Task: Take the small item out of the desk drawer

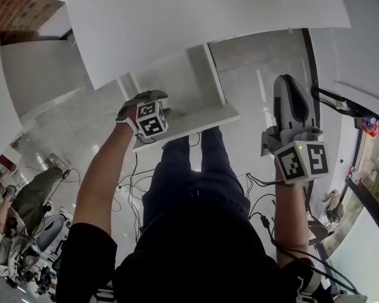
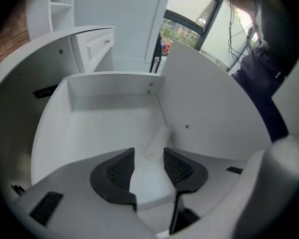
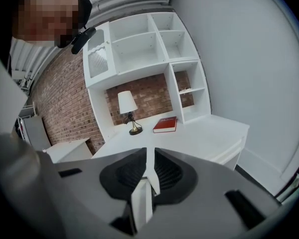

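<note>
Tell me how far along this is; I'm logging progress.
Done: the drawer is pulled open. In hand: the left gripper, jaws apart, is aimed at the small white item. Left: grasping it and lifting it out. The right gripper hangs aside, jaws together.

- A white desk (image 3: pixel 209 133) carries a lamp (image 3: pixel 126 102) and a red book (image 3: pixel 165 124)
- An open white drawer (image 2: pixel 99 128) holds a small white item (image 2: pixel 157 144) against its right wall

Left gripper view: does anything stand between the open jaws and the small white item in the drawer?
Nothing visible does. The left gripper has its jaws apart over the open drawer, and the item lies just past them by the drawer's right wall, with only bare floor between.
</note>
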Motion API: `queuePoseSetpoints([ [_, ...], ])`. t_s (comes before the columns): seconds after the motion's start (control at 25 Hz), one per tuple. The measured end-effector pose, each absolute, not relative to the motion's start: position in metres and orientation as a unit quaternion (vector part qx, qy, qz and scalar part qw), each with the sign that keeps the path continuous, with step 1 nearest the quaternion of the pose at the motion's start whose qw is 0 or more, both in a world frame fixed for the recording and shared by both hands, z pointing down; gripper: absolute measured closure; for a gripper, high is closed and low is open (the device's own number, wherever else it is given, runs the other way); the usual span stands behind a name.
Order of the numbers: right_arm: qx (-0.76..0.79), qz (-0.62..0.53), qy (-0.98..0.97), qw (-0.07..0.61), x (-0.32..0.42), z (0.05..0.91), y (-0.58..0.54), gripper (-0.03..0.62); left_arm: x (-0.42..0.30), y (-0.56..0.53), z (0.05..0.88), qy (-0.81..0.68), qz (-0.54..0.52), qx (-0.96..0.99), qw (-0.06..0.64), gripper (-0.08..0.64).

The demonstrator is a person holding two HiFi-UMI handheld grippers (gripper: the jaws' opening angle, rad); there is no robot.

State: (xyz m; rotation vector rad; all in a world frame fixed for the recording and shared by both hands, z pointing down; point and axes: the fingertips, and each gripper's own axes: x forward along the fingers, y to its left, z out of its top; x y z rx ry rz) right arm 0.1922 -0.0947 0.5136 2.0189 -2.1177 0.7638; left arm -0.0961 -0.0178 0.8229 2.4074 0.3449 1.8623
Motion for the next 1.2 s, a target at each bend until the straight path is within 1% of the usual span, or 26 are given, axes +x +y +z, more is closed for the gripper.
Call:
queuePoseSetpoints([
  [0.08, 0.663, 0.254, -0.701, 0.063, 0.188, 0.517, -0.093, 0.545, -0.100, -0.008, 0.834, 0.132, 0.610, 0.781, 0.027, 0.379],
  [0.24, 0.661, 0.275, -0.696, 0.061, 0.189, 0.530, -0.089, 0.546, -0.100, -0.002, 0.854, 0.131, 0.615, 0.777, 0.038, 0.376],
  [0.36, 0.662, 0.288, -0.689, 0.059, 0.192, 0.541, -0.086, 0.546, -0.097, 0.001, 0.865, 0.147, 0.620, 0.770, 0.033, 0.373],
  [0.6, 0.660, 0.295, -0.688, 0.069, 0.190, 0.550, -0.079, 0.549, -0.097, 0.010, 0.872, 0.169, 0.624, 0.762, 0.026, 0.376],
  [0.8, 0.652, 0.303, -0.692, 0.071, 0.184, 0.552, -0.078, 0.552, -0.096, 0.009, 0.875, 0.154, 0.626, 0.764, 0.024, 0.420],
  [0.92, 0.650, 0.303, -0.694, 0.069, 0.182, 0.549, -0.079, 0.557, -0.100, 0.006, 0.872, 0.140, 0.628, 0.765, 0.029, 0.431],
  [1.2, 0.644, 0.294, -0.704, 0.059, 0.179, 0.538, -0.083, 0.560, -0.108, -0.010, 0.853, 0.070, 0.616, 0.781, 0.067, 0.434],
])
